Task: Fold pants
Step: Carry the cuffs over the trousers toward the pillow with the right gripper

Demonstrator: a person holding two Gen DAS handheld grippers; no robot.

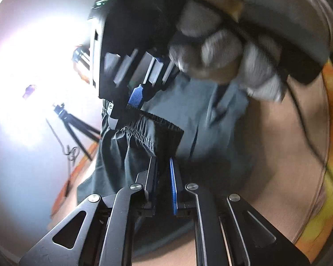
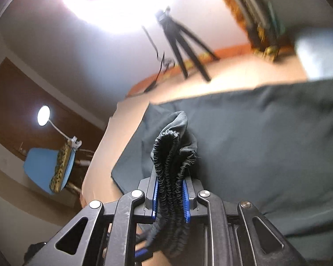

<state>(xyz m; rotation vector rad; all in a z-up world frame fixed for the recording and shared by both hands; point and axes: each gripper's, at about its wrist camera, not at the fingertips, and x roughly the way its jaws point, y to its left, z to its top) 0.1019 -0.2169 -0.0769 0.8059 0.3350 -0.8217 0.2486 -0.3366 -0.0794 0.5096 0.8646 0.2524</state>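
Observation:
Dark grey-green pants (image 2: 255, 144) lie spread over a beige table (image 2: 222, 73). My right gripper (image 2: 169, 177) is shut on a bunched loop of the black elastic waistband (image 2: 166, 155), which stands up between its blue pads. In the left wrist view the waistband (image 1: 148, 128) stretches, lifted, from the right gripper (image 1: 122, 103) down to my left gripper (image 1: 163, 166). The left jaws stand nearly together with the dark cloth edge running into them. A gloved hand (image 1: 211, 51) holds the right gripper above the pants (image 1: 211, 122).
A black tripod (image 2: 184, 44) with a hanging cable stands on the far side of the table. A blue chair (image 2: 46, 168) and a round lamp (image 2: 43, 115) are off the table's left edge. Strong glare fills the wall behind. A thin black cable (image 1: 304, 122) hangs at right.

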